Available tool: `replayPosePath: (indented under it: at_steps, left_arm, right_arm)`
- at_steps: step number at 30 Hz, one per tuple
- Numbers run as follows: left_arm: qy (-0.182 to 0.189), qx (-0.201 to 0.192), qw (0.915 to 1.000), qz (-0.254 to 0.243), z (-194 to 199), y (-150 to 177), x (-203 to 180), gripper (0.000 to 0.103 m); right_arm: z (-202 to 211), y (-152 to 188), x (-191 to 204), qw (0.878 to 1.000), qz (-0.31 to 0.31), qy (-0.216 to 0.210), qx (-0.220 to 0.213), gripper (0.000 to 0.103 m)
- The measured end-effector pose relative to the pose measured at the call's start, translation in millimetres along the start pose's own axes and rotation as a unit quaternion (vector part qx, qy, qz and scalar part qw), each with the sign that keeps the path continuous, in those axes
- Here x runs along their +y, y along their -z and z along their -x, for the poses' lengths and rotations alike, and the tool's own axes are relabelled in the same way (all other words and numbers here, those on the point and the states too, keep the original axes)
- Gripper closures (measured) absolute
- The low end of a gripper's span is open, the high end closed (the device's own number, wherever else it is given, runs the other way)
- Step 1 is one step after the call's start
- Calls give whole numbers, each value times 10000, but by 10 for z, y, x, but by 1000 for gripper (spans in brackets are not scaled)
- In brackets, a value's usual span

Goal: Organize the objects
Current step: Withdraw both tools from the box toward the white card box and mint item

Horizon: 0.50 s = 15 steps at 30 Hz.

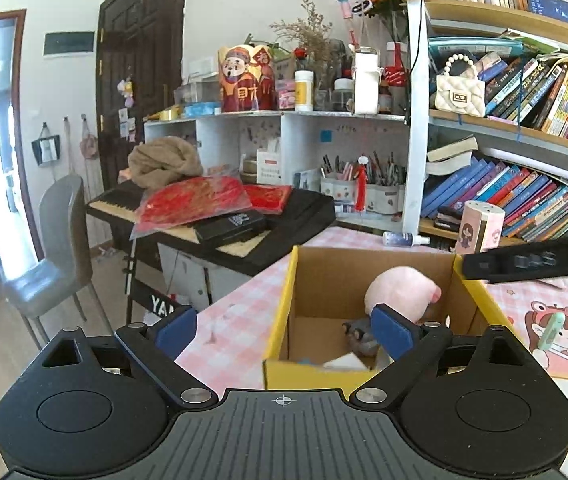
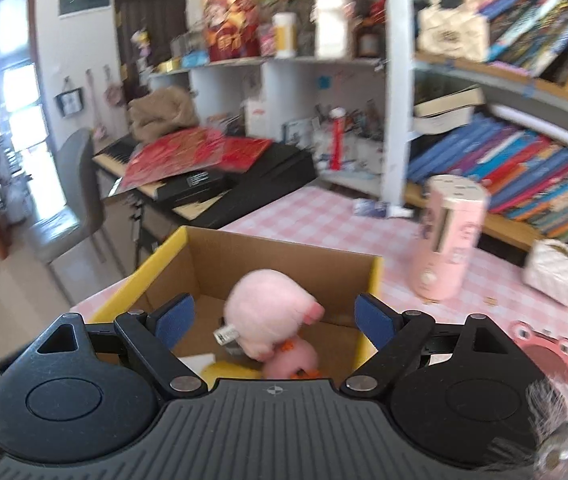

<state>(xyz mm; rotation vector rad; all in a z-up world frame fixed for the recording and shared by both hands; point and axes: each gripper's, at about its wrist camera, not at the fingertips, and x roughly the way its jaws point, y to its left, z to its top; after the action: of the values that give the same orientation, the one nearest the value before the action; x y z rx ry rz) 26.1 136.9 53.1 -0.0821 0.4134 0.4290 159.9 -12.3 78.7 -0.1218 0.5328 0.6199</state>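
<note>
An open cardboard box (image 1: 376, 276) with yellow outer sides stands on the pink checked tablecloth (image 1: 243, 316). A pink plush toy (image 1: 402, 292) lies inside it with a small grey item (image 1: 358, 336) and something white beneath. My left gripper (image 1: 284, 332) hovers over the box's near left wall, open, nothing between its blue pads. In the right wrist view the same box (image 2: 284, 256) holds the pink plush (image 2: 267, 312) and a yellow item. My right gripper (image 2: 273, 320) is open above it, pads apart from the plush. The right gripper's arm (image 1: 532, 260) shows as a black bar.
A pink cylindrical container (image 2: 450, 236) stands right of the box. A white quilted purse (image 2: 554, 272) and a pink frog-shaped item (image 2: 552, 356) lie further right. A keyboard piled with red packets (image 1: 203, 200) and a grey chair (image 1: 51, 256) are left; bookshelves (image 1: 524, 184) behind.
</note>
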Motion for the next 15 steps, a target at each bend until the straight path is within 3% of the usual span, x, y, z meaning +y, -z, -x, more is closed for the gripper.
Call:
replayPosePath:
  at_steps: [10, 15]
  left_arm:
    - [134, 288, 9995, 42, 258, 308, 166, 5]
    - [76, 388, 9990, -195, 365, 438, 167, 5]
  right_arm:
    - [716, 658, 185, 9935, -53, 962, -613, 13]
    - [816, 880, 285, 9929, -149, 1146, -287, 12]
